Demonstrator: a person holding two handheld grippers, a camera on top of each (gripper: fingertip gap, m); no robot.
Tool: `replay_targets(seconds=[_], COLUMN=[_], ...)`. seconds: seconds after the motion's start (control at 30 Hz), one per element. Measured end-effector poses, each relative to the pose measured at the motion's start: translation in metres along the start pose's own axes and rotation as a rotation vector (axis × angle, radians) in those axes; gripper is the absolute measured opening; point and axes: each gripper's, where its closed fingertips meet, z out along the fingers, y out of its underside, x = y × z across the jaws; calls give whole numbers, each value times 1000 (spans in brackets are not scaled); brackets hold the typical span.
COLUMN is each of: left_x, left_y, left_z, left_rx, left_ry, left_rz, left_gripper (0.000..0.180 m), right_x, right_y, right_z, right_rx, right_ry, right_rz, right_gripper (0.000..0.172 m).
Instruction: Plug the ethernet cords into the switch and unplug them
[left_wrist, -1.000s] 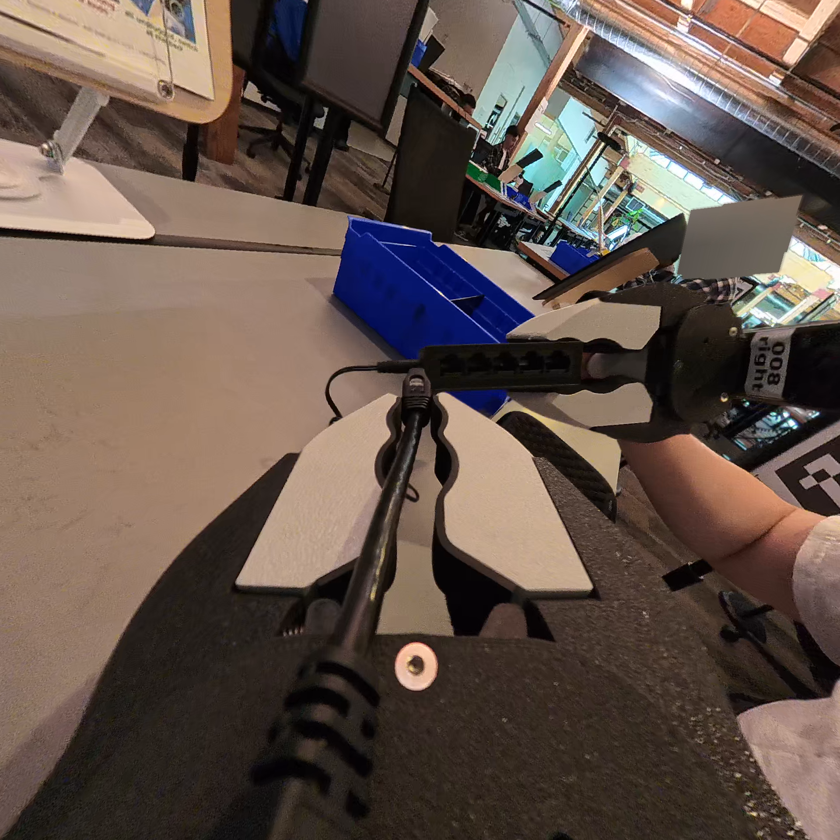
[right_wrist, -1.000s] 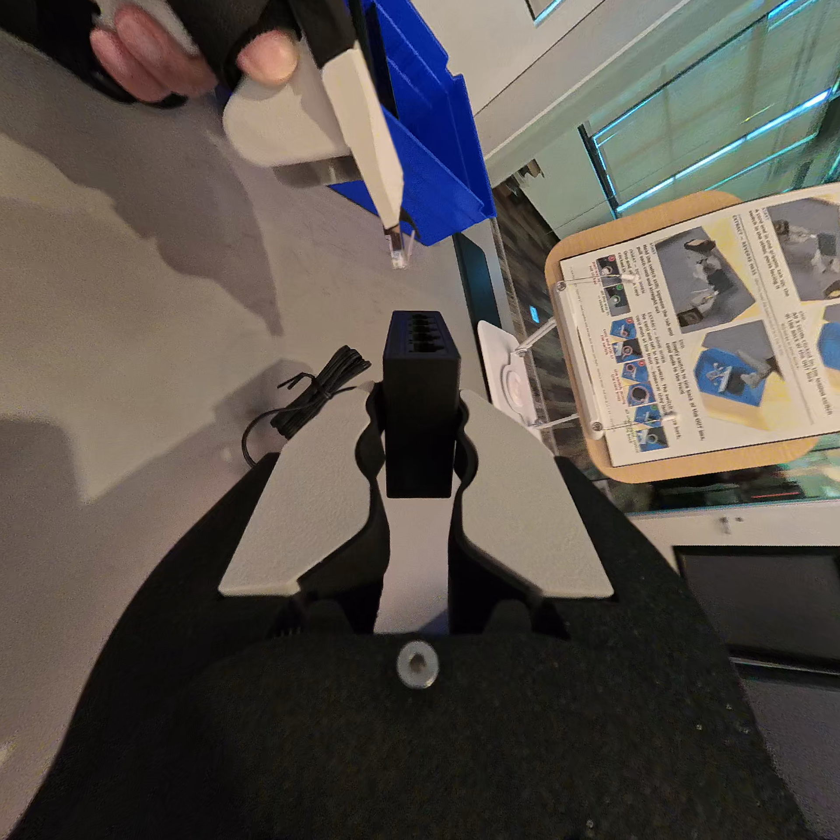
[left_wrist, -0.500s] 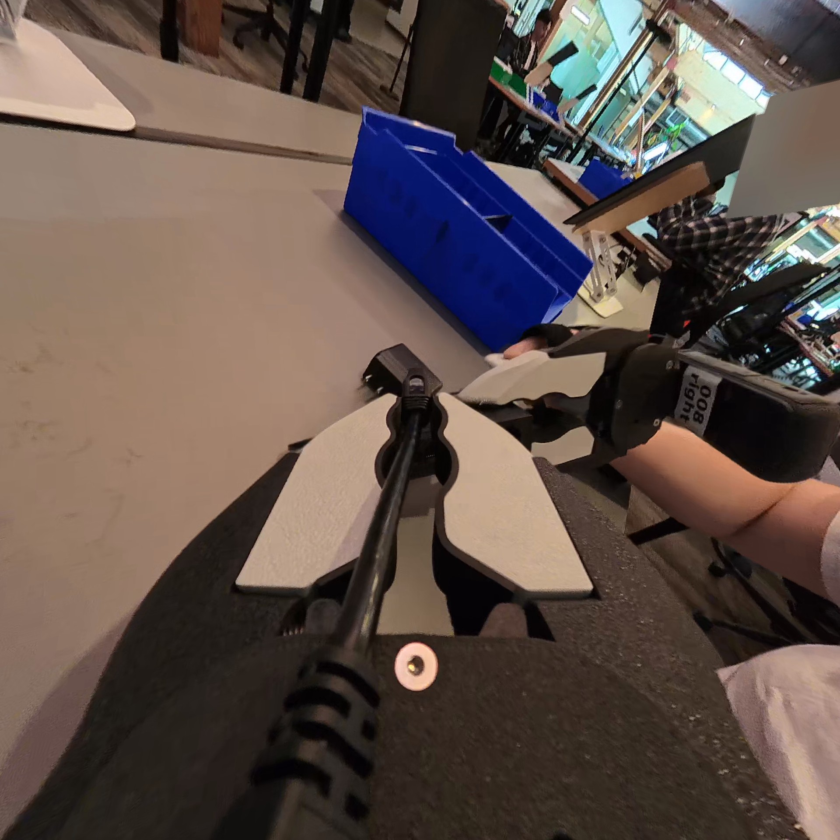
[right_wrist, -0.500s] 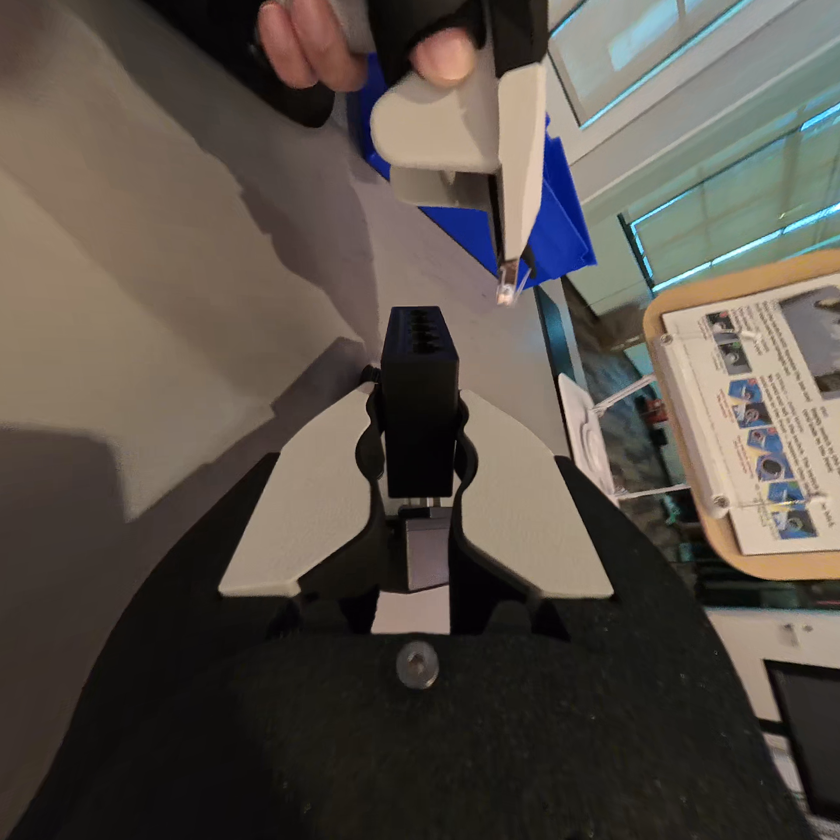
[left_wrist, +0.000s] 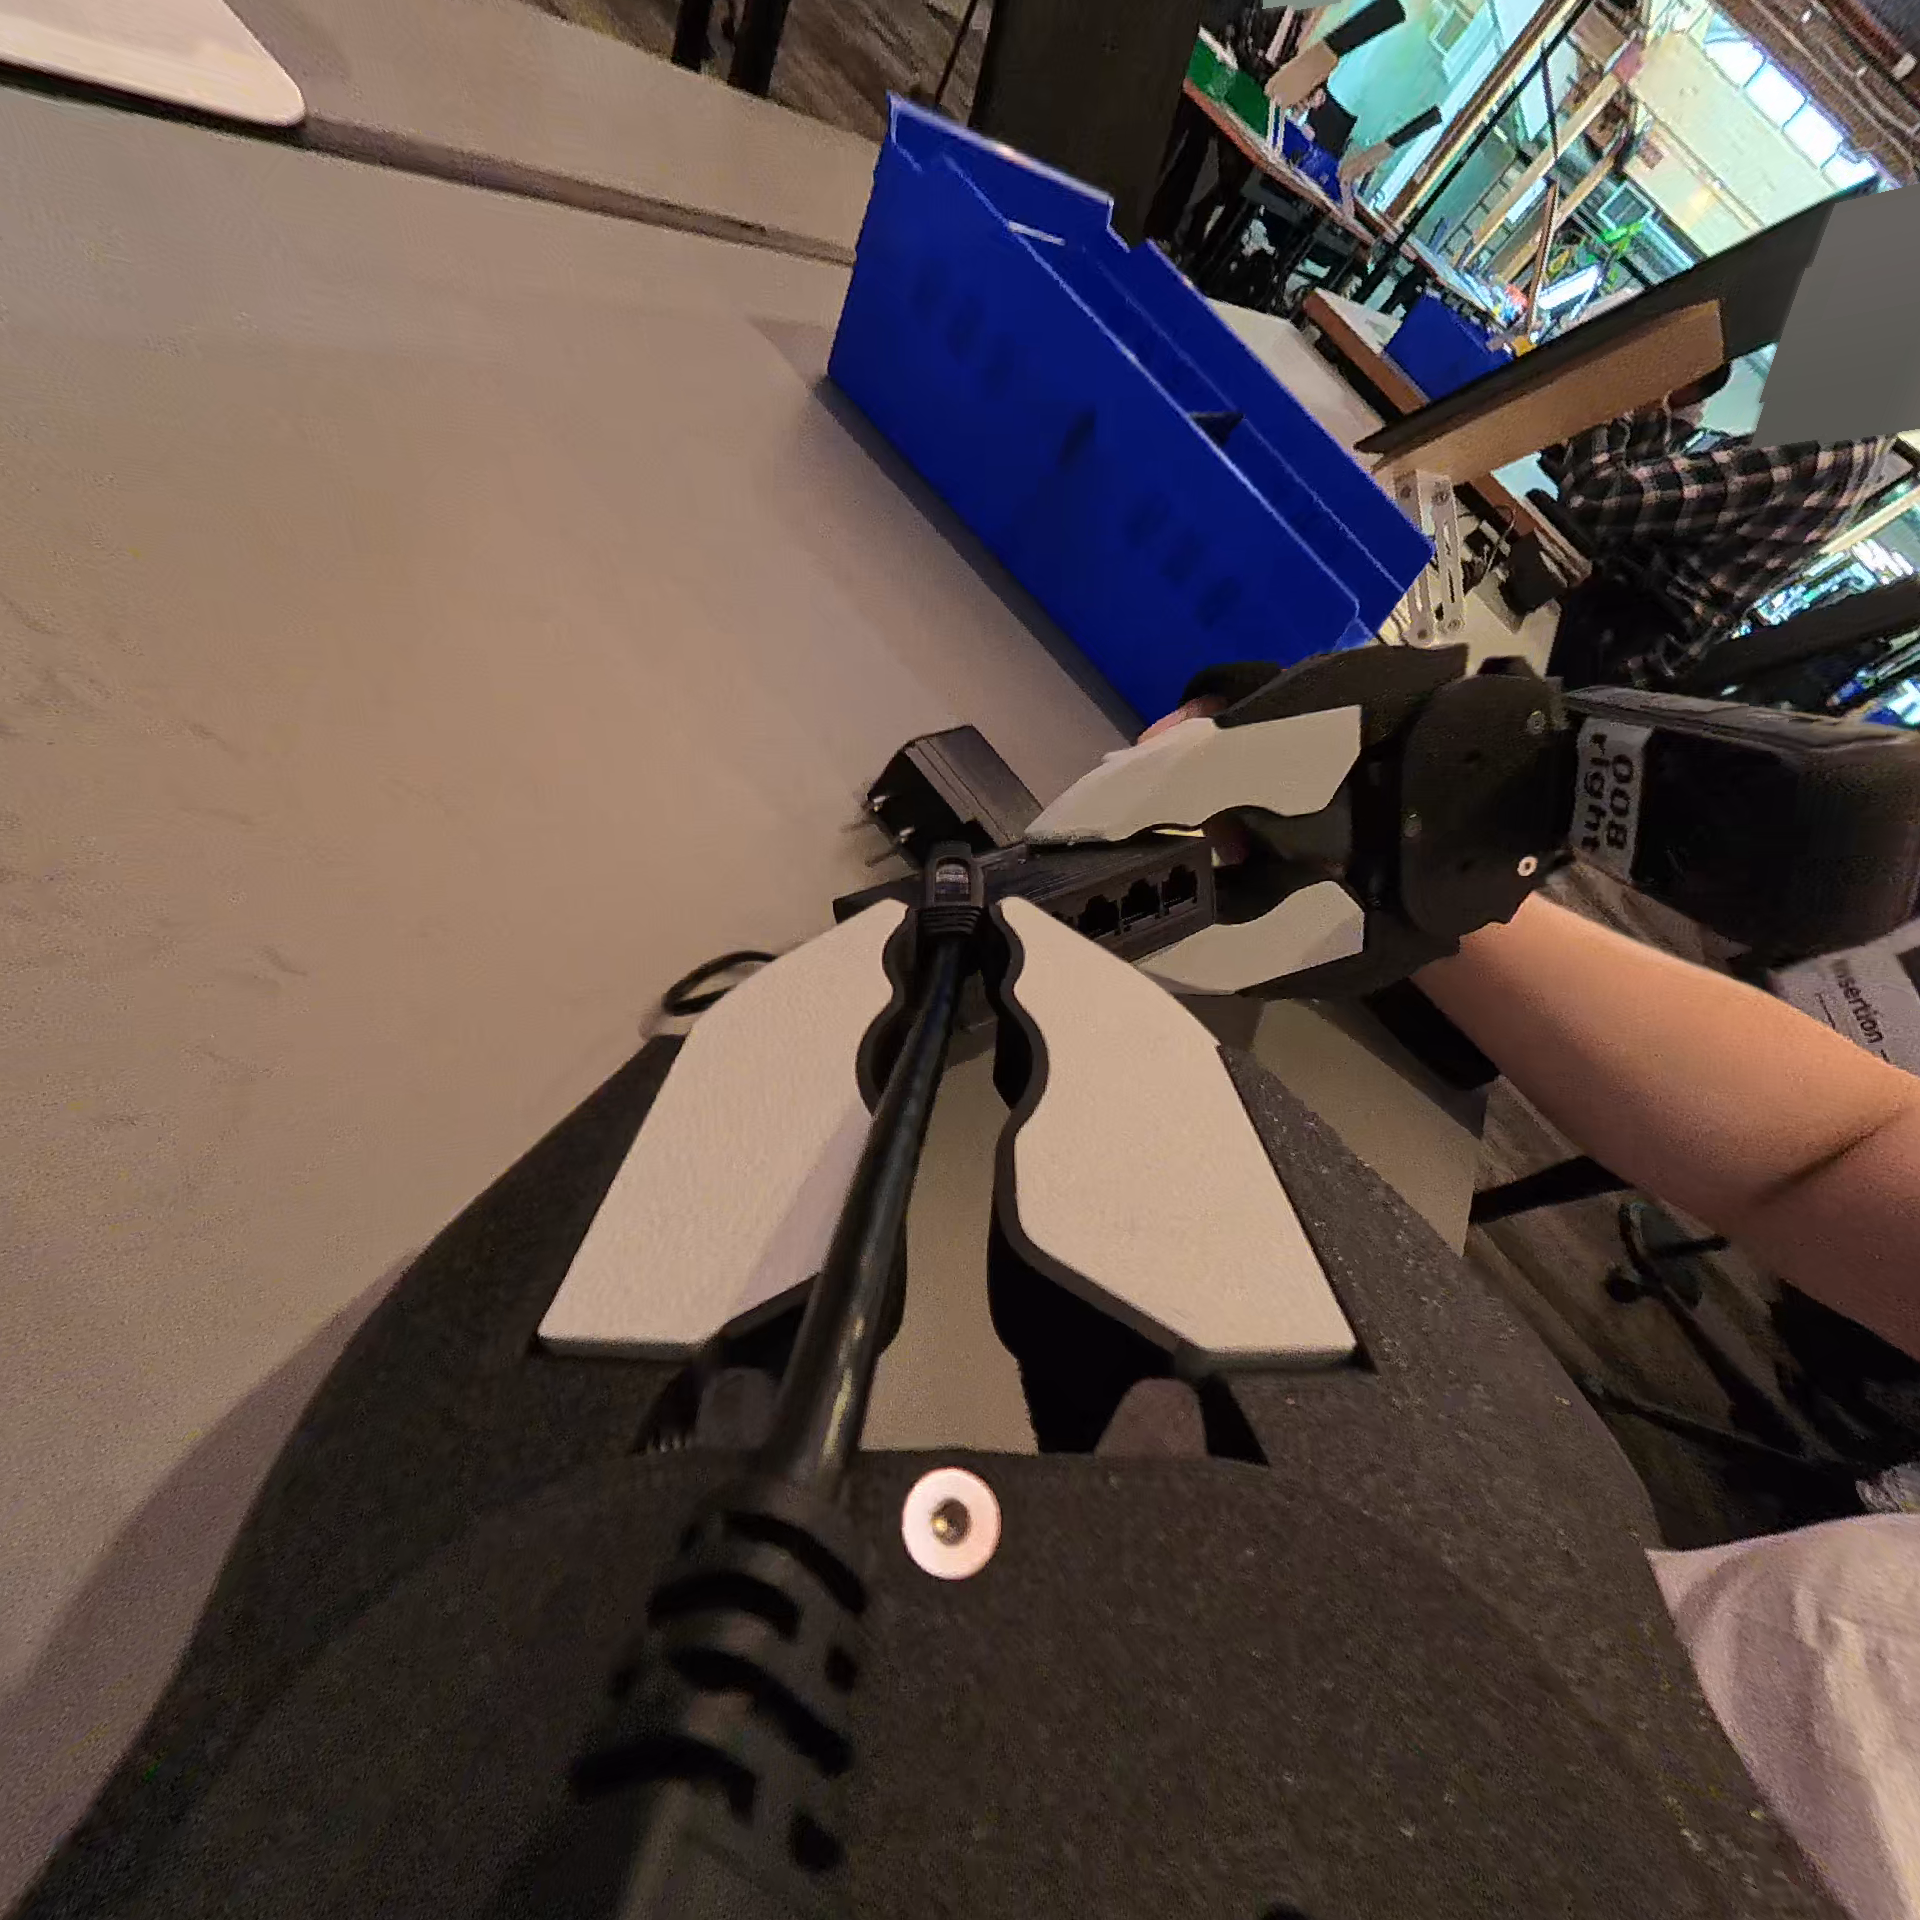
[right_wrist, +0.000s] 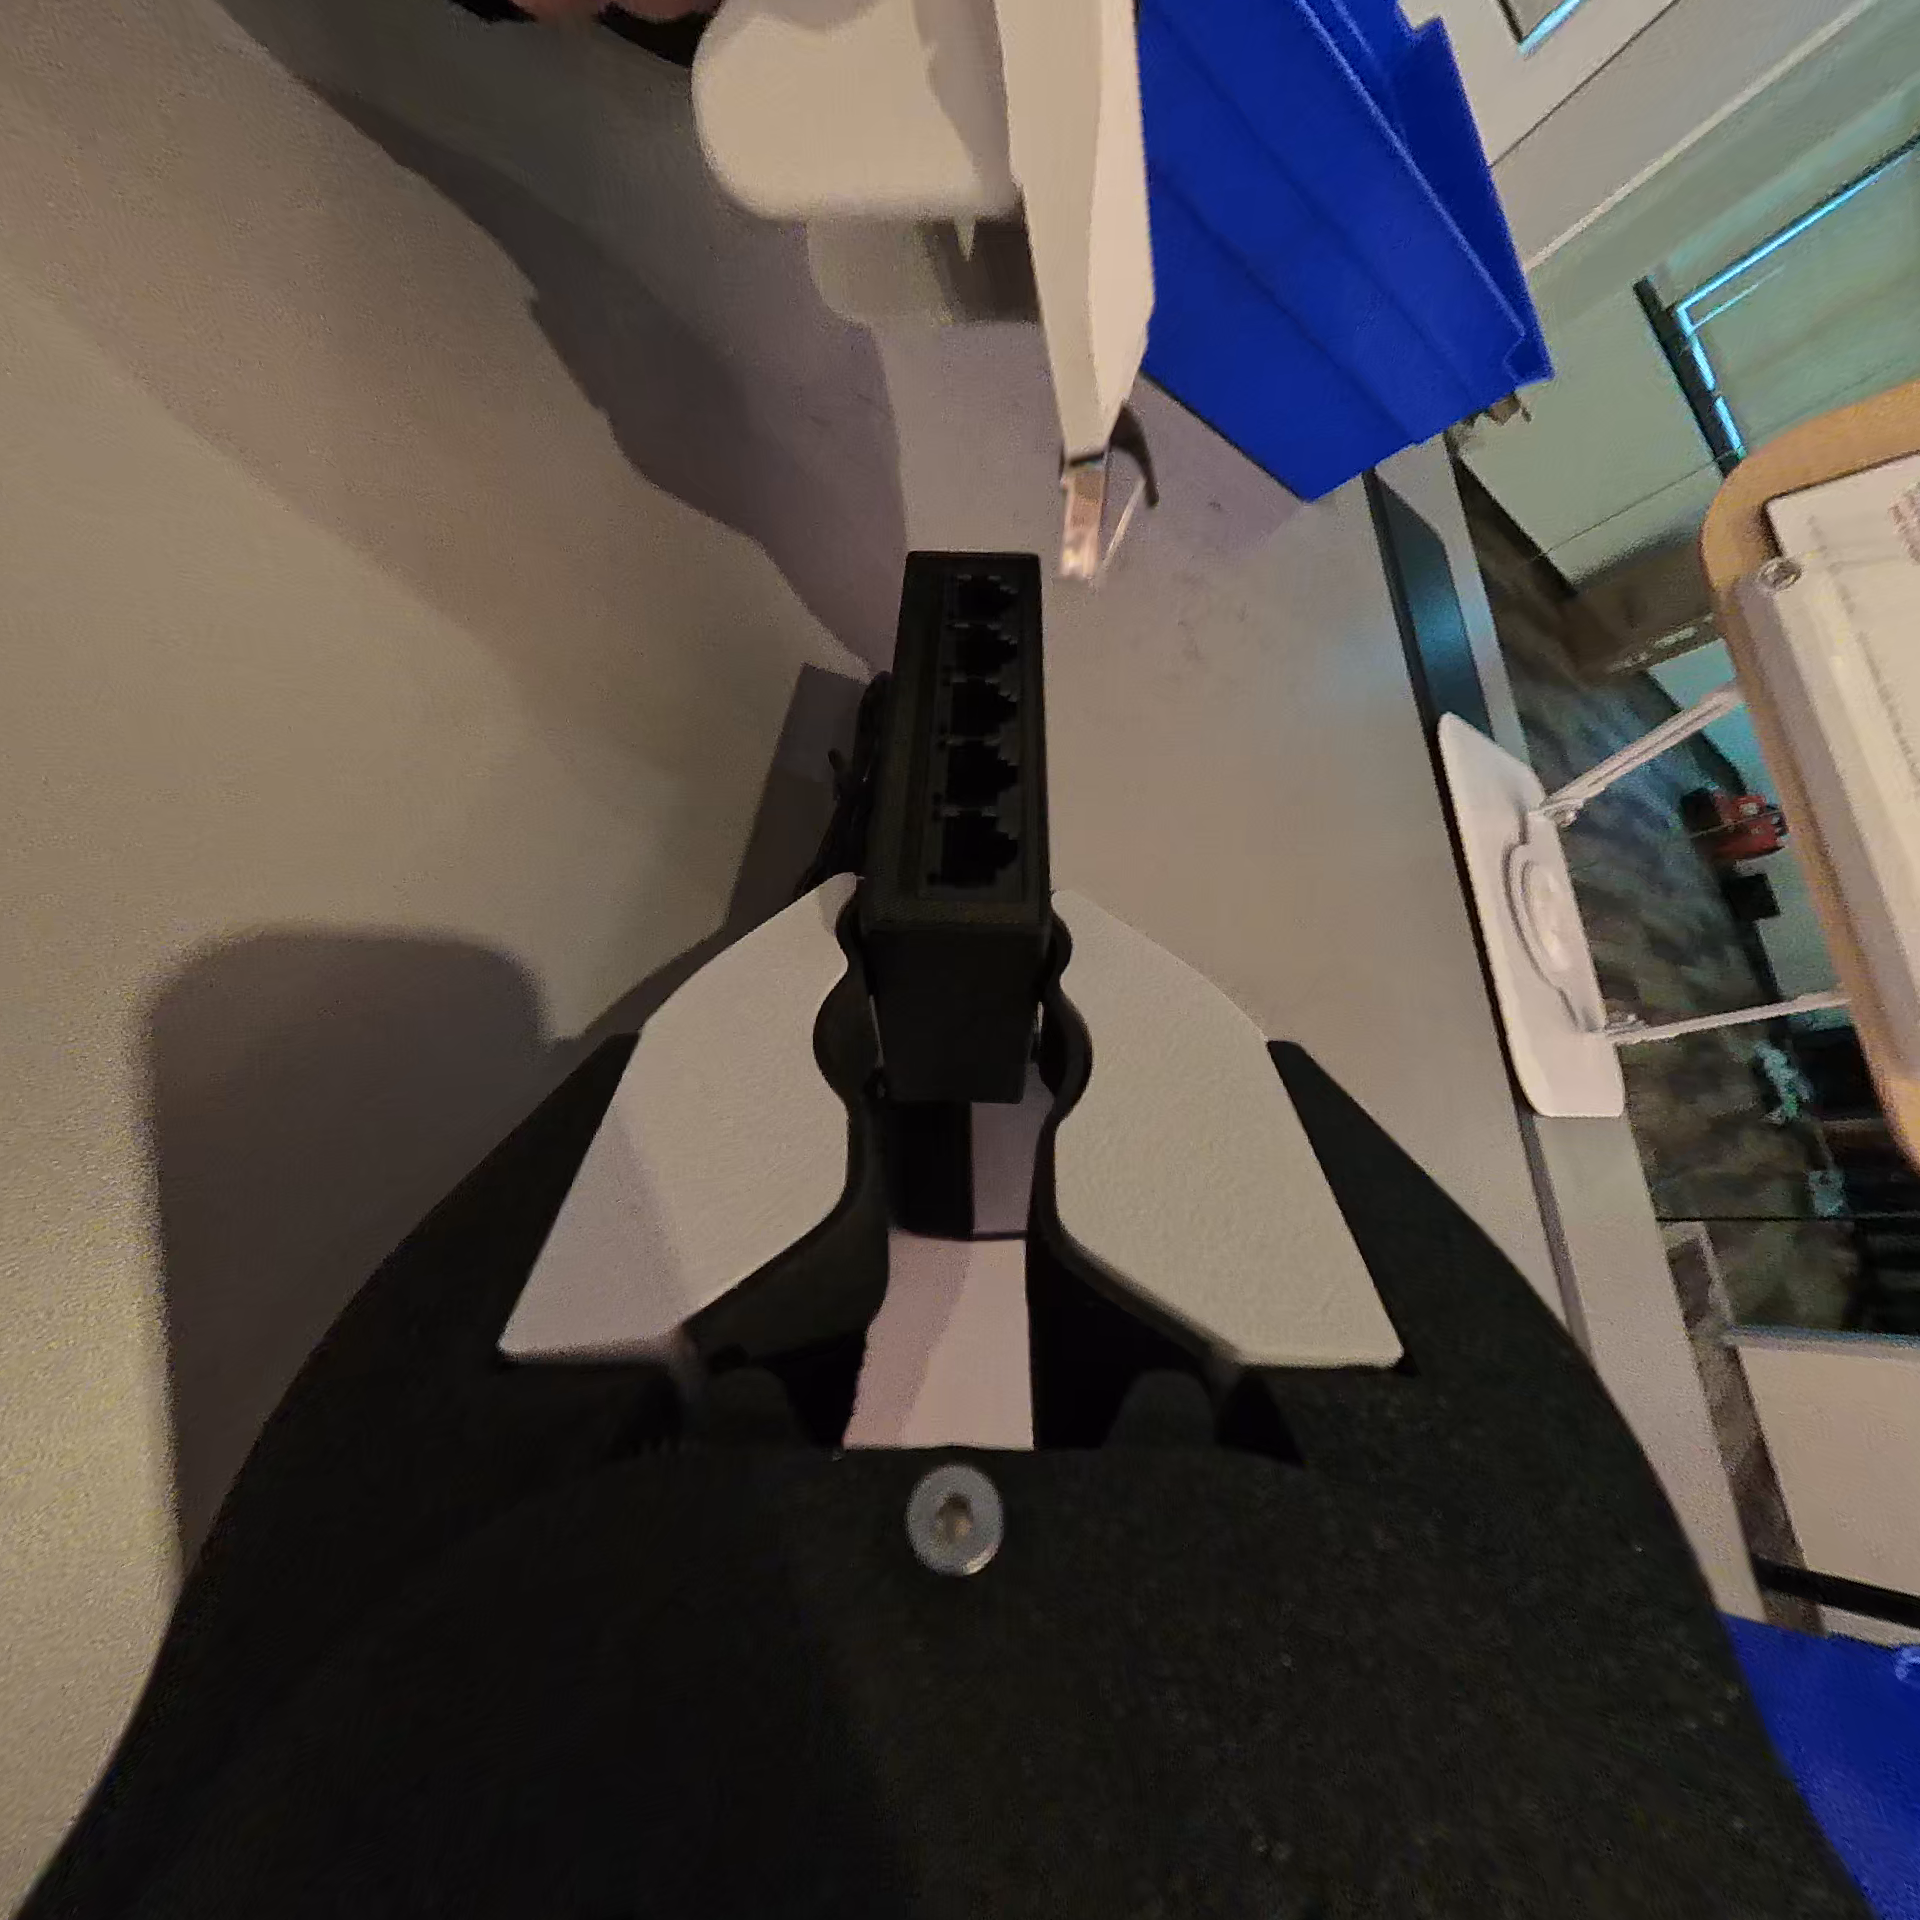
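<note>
The job looks barely begun, judging by the open ports: all five sockets on the switch (right_wrist: 971, 748) are empty, so every plugging and every unplugging seems left to do. The big picture is a wide grey table (left_wrist: 364, 623) in an open workshop, with other desks, a person in a checked shirt seated behind, and tall windows farther off. On the table stand a blue bin (left_wrist: 1091, 468), a white stand base (right_wrist: 1527, 935) carrying an instruction board (right_wrist: 1839, 727), and a black power adapter (left_wrist: 951, 790) lying just behind the switch with its thin lead looped on the surface. The right gripper (right_wrist: 961, 914) has its fingers closed on the near end of the black switch, pads pressed against both narrow sides, holding it out flat with the row of ports facing the other tool. The left gripper (left_wrist: 951, 914) is nearly shut, pinching the black cord (left_wrist: 883, 1195) just behind its plug (left_wrist: 951, 883), the cord running back over the tool's body. Smallest of all, the clear tip of the plug (right_wrist: 1086, 520) hangs just beside the farthest port, near but not yet entered; lining it up squarely with that socket is probably the step in hand.
</note>
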Motion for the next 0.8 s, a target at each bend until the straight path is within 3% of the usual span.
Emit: replay_targets(seconds=[0.23, 0.53, 0.8], left_x=[-6, -10, 5], left_y=[-12, -6, 6], left_z=[-5, 0, 9], left_rx=[61, 64, 56], left_ry=[-44, -110, -133], left_rz=[20, 48, 85], left_gripper=[11, 11, 11], right_x=[3, 5, 6], right_y=[8, 8, 9], right_z=[4, 9, 9], right_rx=[-48, -109, -124], right_ry=[23, 67, 80], right_rz=[-25, -196, -224], right_gripper=[28, 28, 27])
